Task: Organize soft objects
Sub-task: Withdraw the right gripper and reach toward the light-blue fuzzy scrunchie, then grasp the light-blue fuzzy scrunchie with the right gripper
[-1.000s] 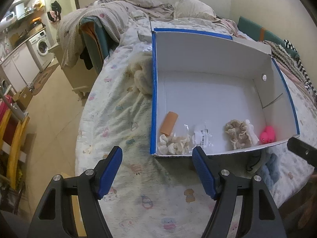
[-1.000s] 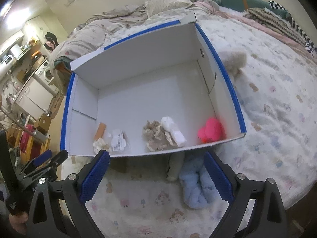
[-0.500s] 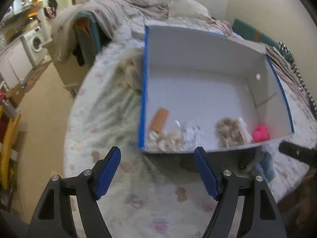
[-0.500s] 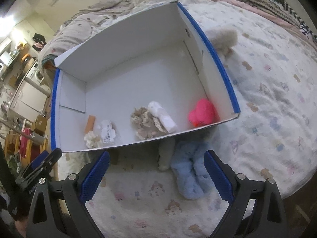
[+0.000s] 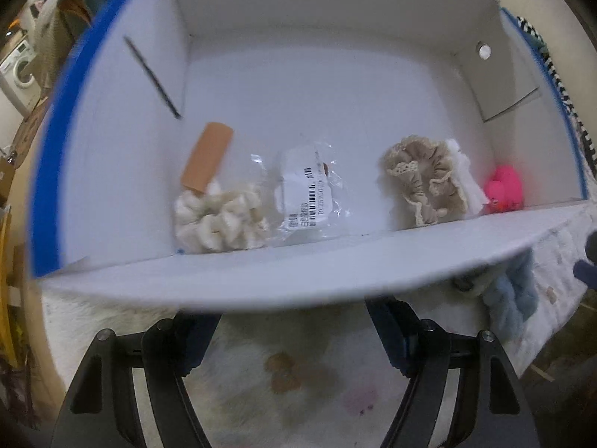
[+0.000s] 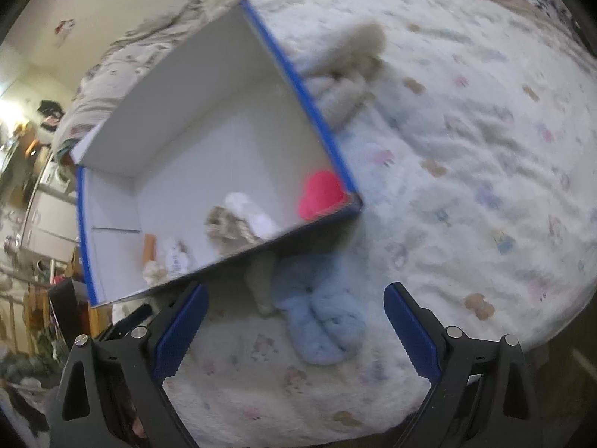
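- White cardboard box (image 5: 298, 86) with blue edges sits on the fuzzy bedspread (image 6: 466, 149).
- Inside, along the near wall: ruffled cream scrunchie (image 5: 218, 220), lacy beige scrunchie (image 5: 425, 183), pink plush (image 5: 503, 188).
- Fluffy blue sock (image 6: 321, 317) lies just outside that wall.
- Left gripper (image 5: 291, 321) spread wide, tips under the wall.
- Right gripper (image 6: 294, 328) also agape, hovering over the sock.

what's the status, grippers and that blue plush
Left gripper open, tips under box front wall. Right gripper open, empty, above blue plush. Plush on bed, partly tucked under box edge.
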